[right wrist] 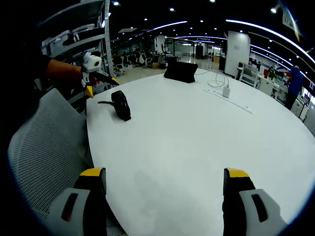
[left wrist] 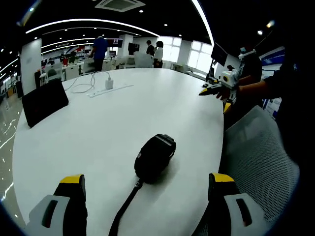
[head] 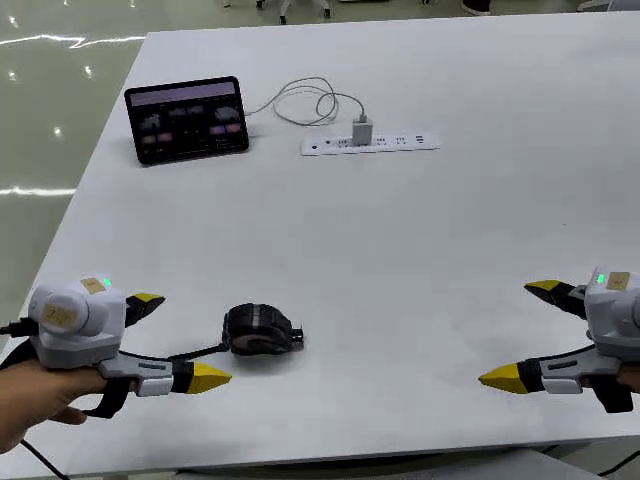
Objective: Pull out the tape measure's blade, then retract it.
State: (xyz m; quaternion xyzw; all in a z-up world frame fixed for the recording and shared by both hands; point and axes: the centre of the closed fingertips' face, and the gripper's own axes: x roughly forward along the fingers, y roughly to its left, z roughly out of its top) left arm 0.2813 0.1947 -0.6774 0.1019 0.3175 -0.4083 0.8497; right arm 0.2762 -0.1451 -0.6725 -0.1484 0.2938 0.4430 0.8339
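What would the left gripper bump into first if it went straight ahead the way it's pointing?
Probably the tape measure, lying on the white table right ahead, between the open jaws of the left gripper. Its black strap trails back toward the gripper, so that may be touched slightly sooner.

The table (head: 400, 230) is seen as plain white, without pattern. The tape measure (head: 258, 330) is cased in black, and its strap (left wrist: 125, 209) is coloured black too. The left gripper (head: 182, 338) and the right gripper (head: 518, 332) are bodied in pale grey. Their jaws are coloured black and tipped with yellow. A green light and a tan label are shown on each. The tablet (head: 187, 118) is framed in black, and its screen is tinted purple with pinkish tiles. The power strip (head: 385, 144), charger (head: 361, 130) and cable (head: 305, 100) are coloured white. The chair (right wrist: 44, 142) is covered in grey mesh.
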